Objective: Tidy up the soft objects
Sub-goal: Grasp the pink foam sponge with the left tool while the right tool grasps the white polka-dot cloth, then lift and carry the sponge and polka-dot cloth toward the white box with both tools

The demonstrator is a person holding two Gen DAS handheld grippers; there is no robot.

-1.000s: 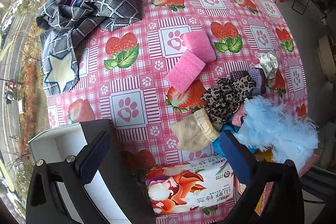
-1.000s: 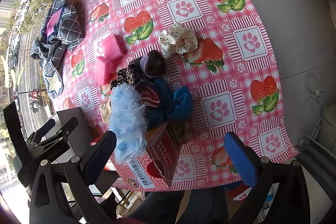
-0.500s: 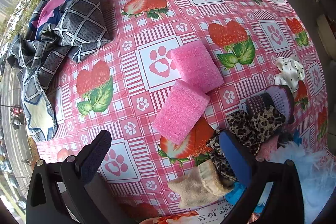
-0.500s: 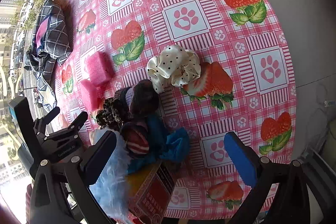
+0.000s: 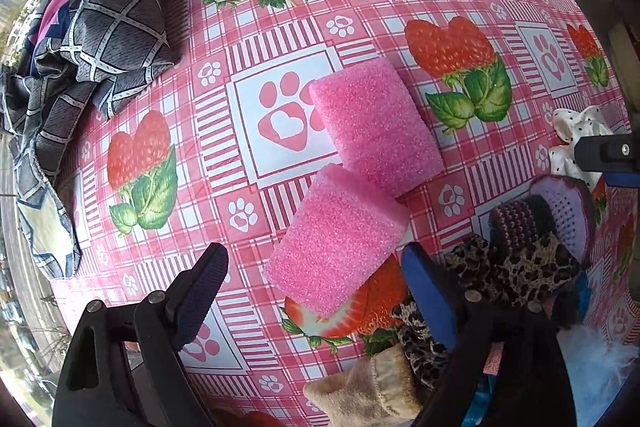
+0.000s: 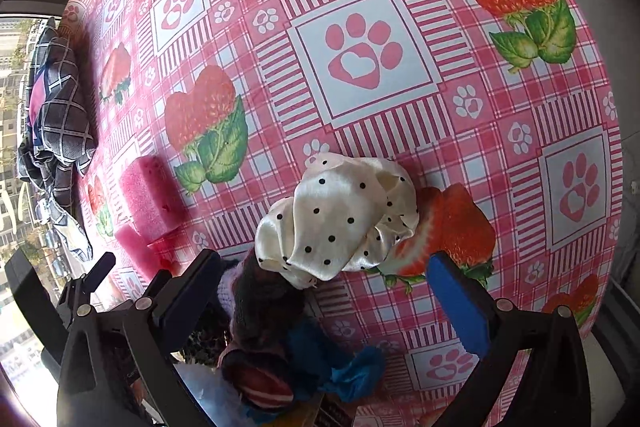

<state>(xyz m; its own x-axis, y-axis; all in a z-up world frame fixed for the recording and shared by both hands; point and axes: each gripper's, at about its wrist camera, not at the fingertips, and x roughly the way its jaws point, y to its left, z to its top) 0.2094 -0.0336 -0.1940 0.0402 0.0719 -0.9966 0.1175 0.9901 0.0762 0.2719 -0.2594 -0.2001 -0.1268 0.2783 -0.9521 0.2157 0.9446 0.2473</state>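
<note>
closing the left gripper (image 5: 316, 275) around the near pink sponge (image 5: 334, 241), not pinched yet; right gripper (image 6: 324, 291) wide over the dotted scrunchie (image 6: 340, 215), next squeeze and lift.

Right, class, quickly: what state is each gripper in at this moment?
Left gripper: jaws closing around the nearer pink foam sponge block, pads not yet pressing it.
Right gripper: open, empty, above the white polka-dot satin scrunchie.

This looks like a home high up in a city. A table has a pink tablecloth (image 5: 248, 27) with strawberries and paw prints. At its far left edge is a big window (image 6: 24, 39) showing tall buildings.
</note>
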